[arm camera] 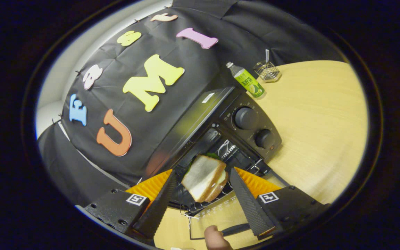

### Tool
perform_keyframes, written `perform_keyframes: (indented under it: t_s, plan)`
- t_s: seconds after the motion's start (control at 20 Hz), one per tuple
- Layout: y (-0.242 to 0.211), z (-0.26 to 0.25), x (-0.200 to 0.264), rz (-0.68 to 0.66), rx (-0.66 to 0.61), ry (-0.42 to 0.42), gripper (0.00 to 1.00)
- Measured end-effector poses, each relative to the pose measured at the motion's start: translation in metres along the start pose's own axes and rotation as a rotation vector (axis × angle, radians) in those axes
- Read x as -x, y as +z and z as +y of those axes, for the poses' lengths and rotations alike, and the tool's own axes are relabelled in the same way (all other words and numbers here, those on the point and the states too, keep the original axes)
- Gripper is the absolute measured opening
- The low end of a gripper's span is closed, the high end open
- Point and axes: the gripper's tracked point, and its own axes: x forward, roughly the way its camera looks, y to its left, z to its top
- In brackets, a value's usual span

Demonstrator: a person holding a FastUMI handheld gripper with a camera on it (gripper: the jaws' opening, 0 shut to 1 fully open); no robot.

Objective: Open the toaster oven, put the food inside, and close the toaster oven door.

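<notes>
Sandwich point(205, 177) is lying on the rack inside the open toaster oven point(221, 118), between the gripper's point(203, 198) spread, empty fingers. Closing the lowered door point(217, 211) is seemingly coming next.

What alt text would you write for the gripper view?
A sandwich sits on the rack of the open toaster oven, between the fingers of the open gripper. Beyond stand a green bottle and a wire basket.

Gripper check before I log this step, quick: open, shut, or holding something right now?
Gripper: open, fingers spread apart, pressing on nothing; the white-bread sandwich with green lettuce lies between and just ahead of them on the open black toaster oven's wire rack.
</notes>
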Motion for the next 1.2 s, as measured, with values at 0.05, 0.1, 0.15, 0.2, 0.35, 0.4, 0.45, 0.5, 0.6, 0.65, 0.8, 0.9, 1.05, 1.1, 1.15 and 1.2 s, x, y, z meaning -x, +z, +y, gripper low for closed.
perform_keyframes:
  t_s: [0.05, 0.1, 0.15, 0.2, 0.35, 0.4, 0.45, 0.5, 0.6, 0.65, 0.8, 0.9, 1.05, 1.1, 1.15, 1.2]
  plan:
    - [0.001, -0.001, 0.01, -0.012, 0.046, -0.009, 1.0]
    - [0.001, -0.002, 0.019, -0.013, 0.111, -0.032, 1.0]
    - [0.0, -0.004, 0.026, -0.016, 0.18, -0.049, 1.0]
    - [0.002, -0.005, 0.035, -0.022, 0.242, -0.07, 1.0]
    - [0.008, -0.006, 0.063, -0.042, 0.351, -0.088, 1.0]
    - [0.005, -0.006, 0.071, -0.036, 0.384, -0.108, 1.0]
    - [-0.001, -0.006, 0.075, -0.023, 0.42, -0.12, 1.0]
    - [-0.006, -0.005, 0.078, -0.007, 0.454, -0.132, 1.0]
    - [-0.019, -0.008, 0.086, 0.008, 0.521, -0.145, 1.0]
    - [-0.028, -0.01, 0.092, 0.017, 0.563, -0.148, 1.0]
    - [-0.052, -0.02, 0.096, 0.051, 0.682, -0.184, 1.0]
    - [-0.068, -0.024, 0.099, 0.067, 0.725, -0.186, 1.0]
    - [-0.103, -0.035, 0.099, 0.132, 0.766, -0.195, 1.0]
    - [-0.111, -0.042, 0.099, 0.152, 0.772, -0.207, 1.0]
    - [-0.118, -0.048, 0.099, 0.165, 0.772, -0.216, 1.0]
    - [-0.124, -0.054, 0.097, 0.173, 0.771, -0.221, 1.0]
